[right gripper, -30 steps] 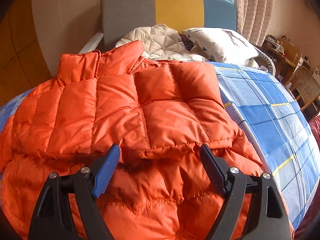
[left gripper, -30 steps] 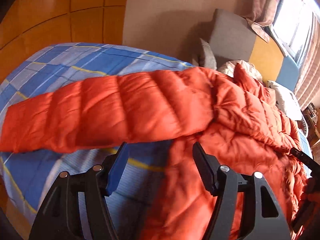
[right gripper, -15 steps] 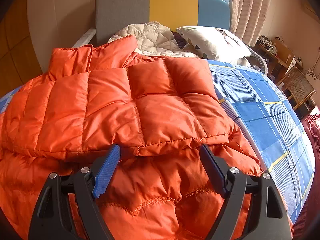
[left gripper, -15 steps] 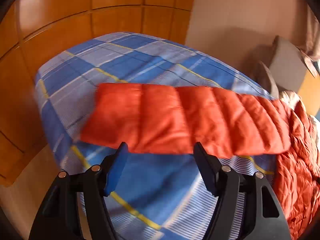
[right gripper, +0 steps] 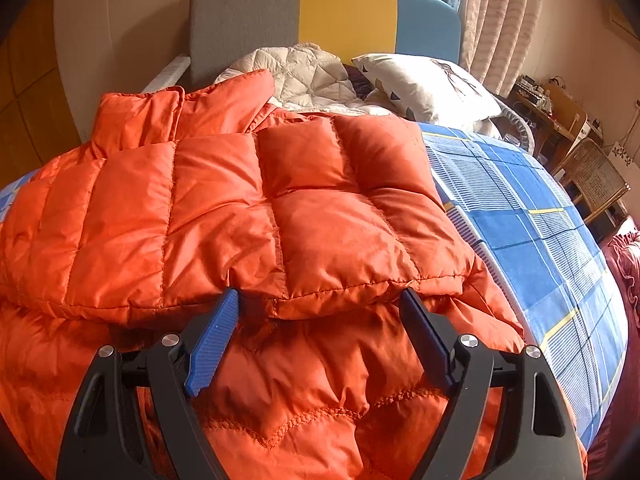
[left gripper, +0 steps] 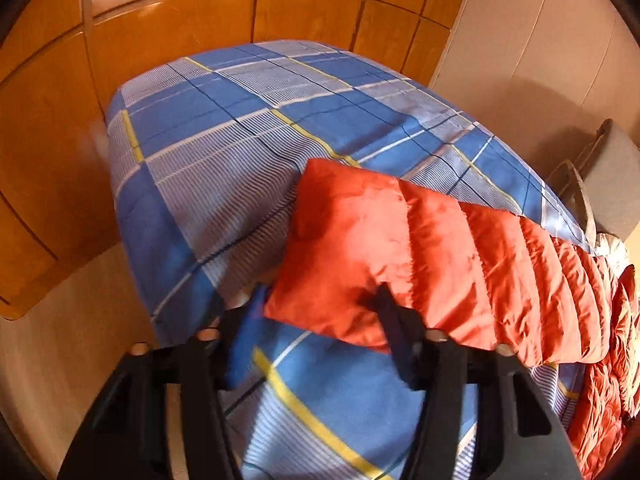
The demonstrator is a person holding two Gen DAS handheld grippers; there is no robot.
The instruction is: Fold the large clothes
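Note:
An orange down jacket (right gripper: 248, 216) lies on a bed with a blue plaid cover (left gripper: 248, 128). In the right wrist view one sleeve is folded across the jacket's body, its cuff edge just in front of my right gripper (right gripper: 316, 312), which is open and empty. In the left wrist view the other sleeve (left gripper: 420, 256) lies stretched out on the cover. My left gripper (left gripper: 320, 312) is open, with the cuff end of that sleeve between its fingers (left gripper: 396, 332); the frame is blurred there.
Orange wooden wardrobe panels (left gripper: 180, 28) stand past the foot of the bed. At the head are a grey, yellow and blue headboard (right gripper: 320, 16), a white quilt (right gripper: 304, 76) and a pillow (right gripper: 424, 84). A wicker chair (right gripper: 592, 184) and desk stand right.
The left gripper has swung left along the stretched sleeve to its cuff end, which now sits between the open fingers. The right gripper has barely moved.

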